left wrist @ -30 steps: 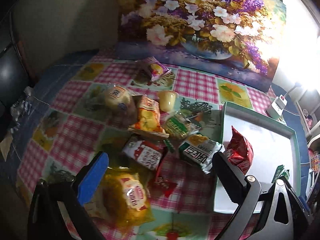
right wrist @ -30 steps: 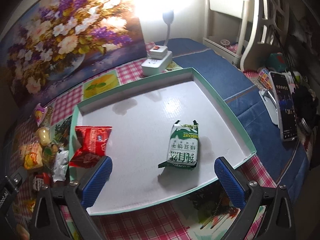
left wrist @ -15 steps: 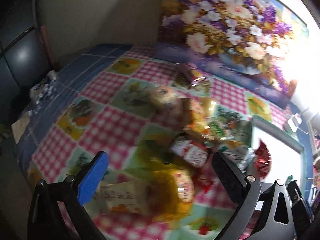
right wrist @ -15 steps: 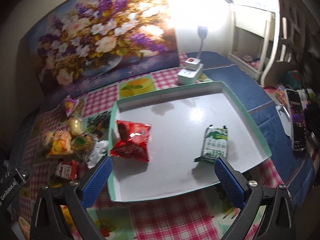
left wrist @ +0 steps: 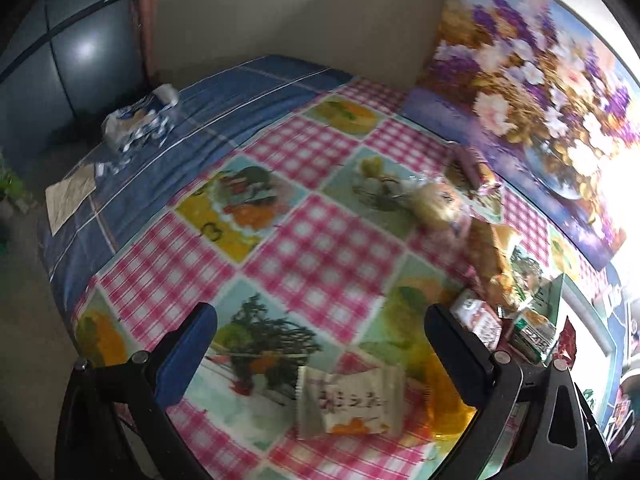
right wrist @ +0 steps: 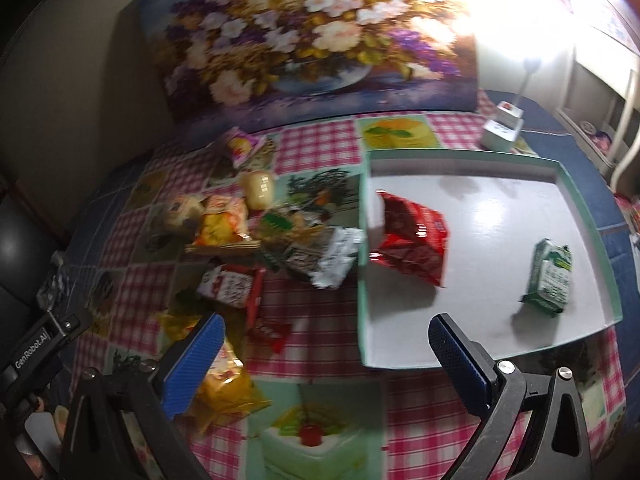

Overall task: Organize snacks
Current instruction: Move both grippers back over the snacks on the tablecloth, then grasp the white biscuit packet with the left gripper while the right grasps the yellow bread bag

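Note:
My left gripper (left wrist: 320,360) is open above the checked tablecloth. A white snack packet (left wrist: 352,404) lies flat just below and between its fingers, and a yellow bag (left wrist: 444,384) sits beside the right finger. My right gripper (right wrist: 328,360) is open too, hovering over the cloth in front of the tray's near left corner. The white tray (right wrist: 500,216) with a green rim holds a red bag (right wrist: 412,240) and a green packet (right wrist: 550,276). A pile of mixed snacks (right wrist: 280,240) lies left of the tray, with the yellow bag (right wrist: 224,384) under the right gripper's left finger.
A flower painting (right wrist: 312,32) leans against the wall behind the table. A white power strip with a lamp (right wrist: 502,132) stands behind the tray. A crumpled wrapper (left wrist: 136,124) and a paper slip (left wrist: 70,196) lie on the blue cloth near the table's left edge.
The left gripper has swung left, away from the tray, and the white packet has come into view between its fingers. The right gripper pulled back and left from over the tray.

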`<state>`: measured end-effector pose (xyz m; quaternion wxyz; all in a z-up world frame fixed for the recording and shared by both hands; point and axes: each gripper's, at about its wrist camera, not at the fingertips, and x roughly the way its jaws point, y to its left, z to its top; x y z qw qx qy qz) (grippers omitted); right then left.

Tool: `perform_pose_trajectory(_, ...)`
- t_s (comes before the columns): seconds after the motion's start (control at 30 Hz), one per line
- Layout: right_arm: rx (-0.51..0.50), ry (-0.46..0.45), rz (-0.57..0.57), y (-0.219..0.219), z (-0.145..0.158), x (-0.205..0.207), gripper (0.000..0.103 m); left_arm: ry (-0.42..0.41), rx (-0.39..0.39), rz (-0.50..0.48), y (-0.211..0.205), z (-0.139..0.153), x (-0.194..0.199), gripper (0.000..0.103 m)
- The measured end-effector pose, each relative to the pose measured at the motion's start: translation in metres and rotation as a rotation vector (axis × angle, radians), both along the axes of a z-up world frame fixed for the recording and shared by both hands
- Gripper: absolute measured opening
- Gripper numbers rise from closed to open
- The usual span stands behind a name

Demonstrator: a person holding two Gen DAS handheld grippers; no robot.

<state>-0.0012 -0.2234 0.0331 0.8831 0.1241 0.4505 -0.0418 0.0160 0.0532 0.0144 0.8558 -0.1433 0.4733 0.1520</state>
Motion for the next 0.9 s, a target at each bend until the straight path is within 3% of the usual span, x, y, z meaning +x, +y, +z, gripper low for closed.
perform_pose_trajectory(0.17,0.028,0.006,0.098,0.03,-0.007,0.007,0.103,0.057,-0.055,0.031,0.018,-0.014,-0.003,0.103)
perform_pose_trajectory(0.47,0.012,0.111,0.217,0.064,-0.039,0.021,0.103,0.183,-0.147,0.033,0.017,-0.048,0.001,0.103)
perform_pose_trajectory(0.7,-0.018,0.181,0.258,0.078,-0.06,0.034,0.103,0.202,-0.198,0.057,0.022,-0.056,0.003,0.103)
perform_pose_trajectory(0.9,-0.062,0.221,0.307,0.094,-0.074,0.039,0.099,0.221,-0.196,0.045,0.018,-0.062,0.005,0.103)
